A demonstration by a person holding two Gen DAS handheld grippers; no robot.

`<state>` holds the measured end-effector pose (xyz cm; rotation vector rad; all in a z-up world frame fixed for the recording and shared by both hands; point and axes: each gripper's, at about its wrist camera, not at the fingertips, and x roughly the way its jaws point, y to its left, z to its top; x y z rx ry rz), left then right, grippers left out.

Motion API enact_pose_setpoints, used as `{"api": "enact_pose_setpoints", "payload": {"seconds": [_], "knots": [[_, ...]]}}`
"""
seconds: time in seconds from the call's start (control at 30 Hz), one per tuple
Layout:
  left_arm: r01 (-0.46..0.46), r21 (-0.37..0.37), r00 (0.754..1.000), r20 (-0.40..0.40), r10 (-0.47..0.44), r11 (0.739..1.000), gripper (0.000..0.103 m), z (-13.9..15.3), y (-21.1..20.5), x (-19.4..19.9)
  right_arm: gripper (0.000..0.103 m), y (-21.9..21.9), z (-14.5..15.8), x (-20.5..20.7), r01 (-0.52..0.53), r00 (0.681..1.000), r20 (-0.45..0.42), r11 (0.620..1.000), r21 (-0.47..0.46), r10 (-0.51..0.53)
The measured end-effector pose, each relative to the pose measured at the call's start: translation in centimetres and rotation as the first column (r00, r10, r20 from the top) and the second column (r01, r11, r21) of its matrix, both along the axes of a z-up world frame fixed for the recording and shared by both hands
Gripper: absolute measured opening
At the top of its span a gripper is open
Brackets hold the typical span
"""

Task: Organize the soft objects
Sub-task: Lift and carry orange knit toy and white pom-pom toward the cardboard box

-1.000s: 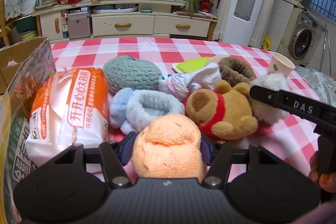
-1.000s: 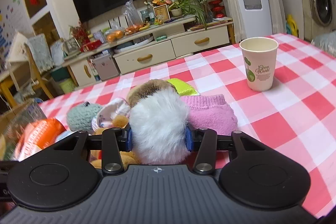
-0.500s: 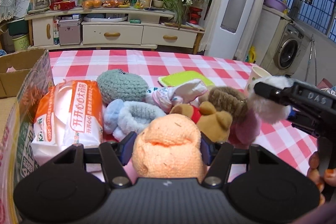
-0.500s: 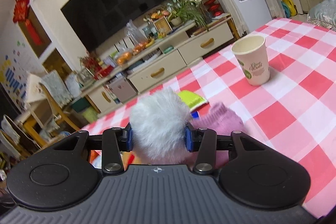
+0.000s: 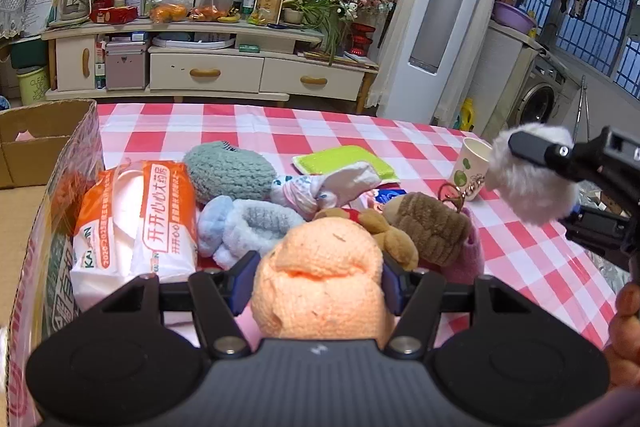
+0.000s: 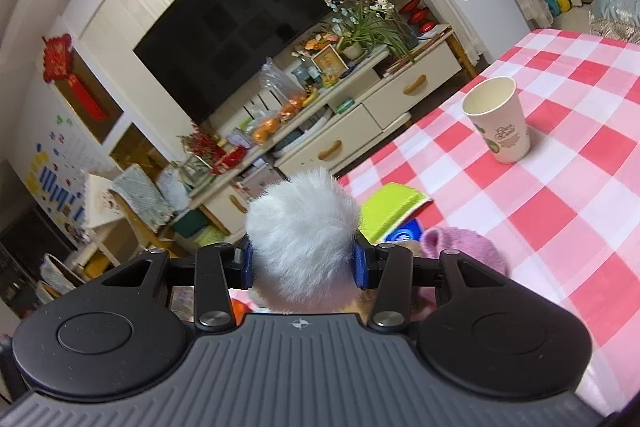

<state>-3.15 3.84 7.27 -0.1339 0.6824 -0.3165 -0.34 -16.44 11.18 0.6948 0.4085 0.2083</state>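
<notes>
My left gripper (image 5: 318,277) is shut on an orange knitted soft piece (image 5: 320,279), held above the table's near edge. My right gripper (image 6: 302,263) is shut on a white fluffy pom-pom (image 6: 302,231), lifted clear of the table; it also shows at the right of the left wrist view (image 5: 530,173). On the checked table lies a pile: a grey-green knitted piece (image 5: 228,169), a blue-white fuzzy slipper (image 5: 248,227), a baby sock bundle (image 5: 324,185), a brown plush (image 5: 430,227), a bear plush (image 5: 382,227) and a pink knit (image 6: 464,249).
An open cardboard box (image 5: 48,155) stands at the left edge. An orange-white tissue pack (image 5: 136,215) lies beside it. A paper cup (image 6: 500,121) stands on the tablecloth at the right. A green sponge cloth (image 5: 344,163) lies behind the pile.
My right gripper has lifted the white pom-pom up and away from the pile and tilted. My left gripper has risen a little with the orange piece.
</notes>
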Motion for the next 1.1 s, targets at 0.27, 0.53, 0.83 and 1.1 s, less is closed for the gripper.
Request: {"api": "enact_pose_setpoints", "payload": {"seconds": [0.27, 0.53, 0.83, 1.1], "knots": [[-0.003, -0.004, 1.000, 0.008, 0.003, 1.000, 0.061, 0.2, 0.6, -0.4, 0.055, 0.6, 0.5, 0.2, -0.024, 1.000, 0.012, 0.999, 0.036, 0.023], [-0.011, -0.026, 0.999, 0.029, 0.012, 1.000, 0.061, 1.0, 1.6, -0.8, 0.055, 1.7, 0.7, 0.8, -0.062, 0.998, 0.005, 0.998, 0.025, 0.062], [-0.045, -0.066, 0.997, 0.052, 0.049, 0.997, 0.061, 2.0, 3.6, -1.1, 0.055, 3.4, 1.4, 1.4, -0.115, 0.993, 0.016, 0.993, -0.006, 0.115], [-0.085, -0.106, 0.993, 0.074, 0.093, 0.991, 0.061, 3.0, 5.8, -1.1, 0.055, 4.8, 2.0, 2.0, -0.192, 0.981, 0.024, 0.981, -0.024, 0.193]]}}
